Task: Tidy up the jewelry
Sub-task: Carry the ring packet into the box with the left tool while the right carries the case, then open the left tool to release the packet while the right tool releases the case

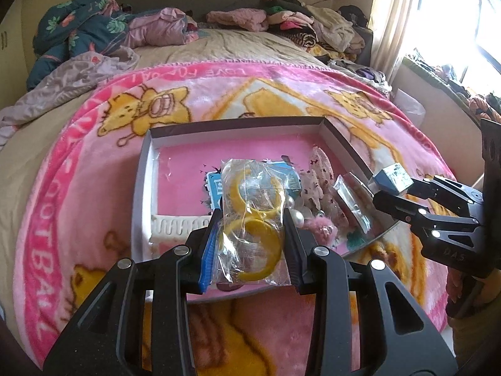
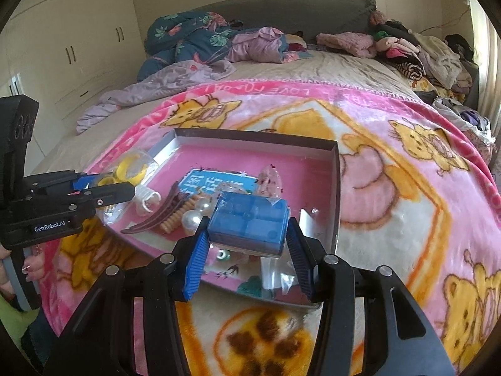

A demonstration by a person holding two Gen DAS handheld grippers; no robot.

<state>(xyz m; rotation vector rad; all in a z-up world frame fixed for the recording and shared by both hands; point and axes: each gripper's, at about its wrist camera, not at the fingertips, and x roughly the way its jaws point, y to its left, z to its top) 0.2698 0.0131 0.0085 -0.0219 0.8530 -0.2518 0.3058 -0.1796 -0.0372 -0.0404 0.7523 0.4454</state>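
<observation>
A shallow box (image 1: 147, 156) with a pink floor lies on the blanket and holds mixed jewelry. My left gripper (image 1: 252, 235) is shut on a clear bag of yellow bangles (image 1: 250, 213) above the box's near edge; the bag also shows in the right wrist view (image 2: 128, 172). My right gripper (image 2: 249, 244) is shut on a small blue plastic case (image 2: 250, 222) above the box's near right part; the case also shows in the left wrist view (image 1: 393, 178). Inside lie pearls (image 2: 192, 217), a brown hair clip (image 2: 156, 219), a blue card (image 2: 213, 181) and a pink fluffy piece (image 1: 319, 228).
The box (image 2: 336, 188) rests on a pink bear-print blanket (image 1: 94, 172) on a bed. Piles of clothes (image 1: 297, 25) and a floral quilt (image 1: 81, 28) lie at the bed's far end. White wardrobes (image 2: 72, 47) stand left; a window (image 1: 454, 15) is right.
</observation>
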